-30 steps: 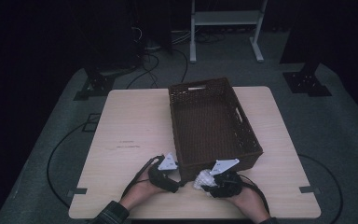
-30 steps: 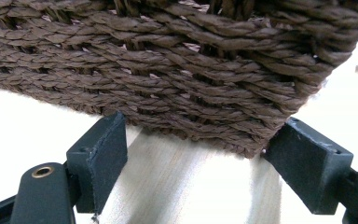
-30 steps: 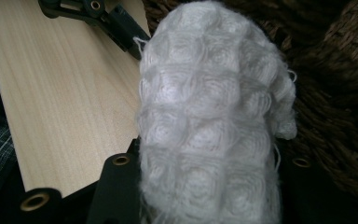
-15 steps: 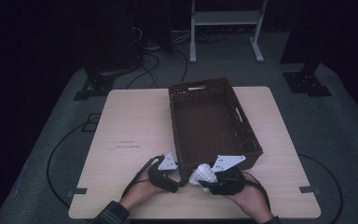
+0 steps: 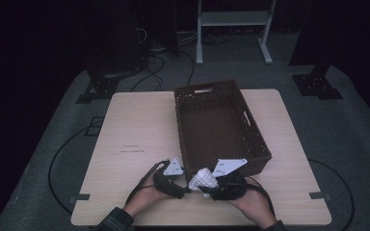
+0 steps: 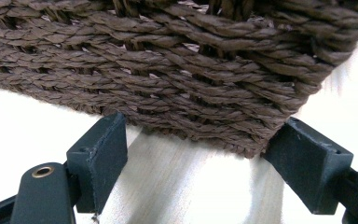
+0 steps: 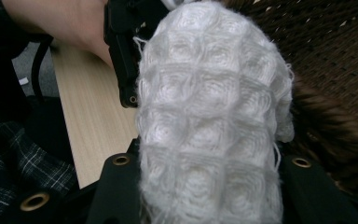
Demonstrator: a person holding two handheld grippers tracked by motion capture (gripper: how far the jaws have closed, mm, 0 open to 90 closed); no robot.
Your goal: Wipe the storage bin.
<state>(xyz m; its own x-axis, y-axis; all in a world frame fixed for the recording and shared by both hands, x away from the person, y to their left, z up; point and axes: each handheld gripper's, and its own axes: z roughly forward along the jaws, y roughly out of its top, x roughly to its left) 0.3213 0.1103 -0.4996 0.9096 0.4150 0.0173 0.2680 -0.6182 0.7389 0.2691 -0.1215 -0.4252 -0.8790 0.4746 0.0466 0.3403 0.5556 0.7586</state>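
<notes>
One white waffle-knit cloth (image 7: 209, 121), bunched into a lump, sits clenched between the jaws of the right gripper (image 5: 211, 185), bulging out above and ahead of them. Compared with a second earlier, the right gripper has lifted the cloth slightly off the tabletop, and the bundle now shows a little higher against the near wall of the brown woven basket (image 5: 219, 126). The left gripper (image 5: 176, 188) has not shifted; its jaws stand released, spread apart with nothing between them but bare table (image 6: 177, 186), and their tips lie just short of the basket's bottom edge, one at the near corner.

Ahead of the right jaws, the basket's near wall is close, just past the cloth; beside them, the left gripper and the hand holding it are near. The basket's interior lies open beyond that rim. To the outer side of the left jaws, the light wooden table (image 5: 135, 130) runs wide and bare to its edges.
</notes>
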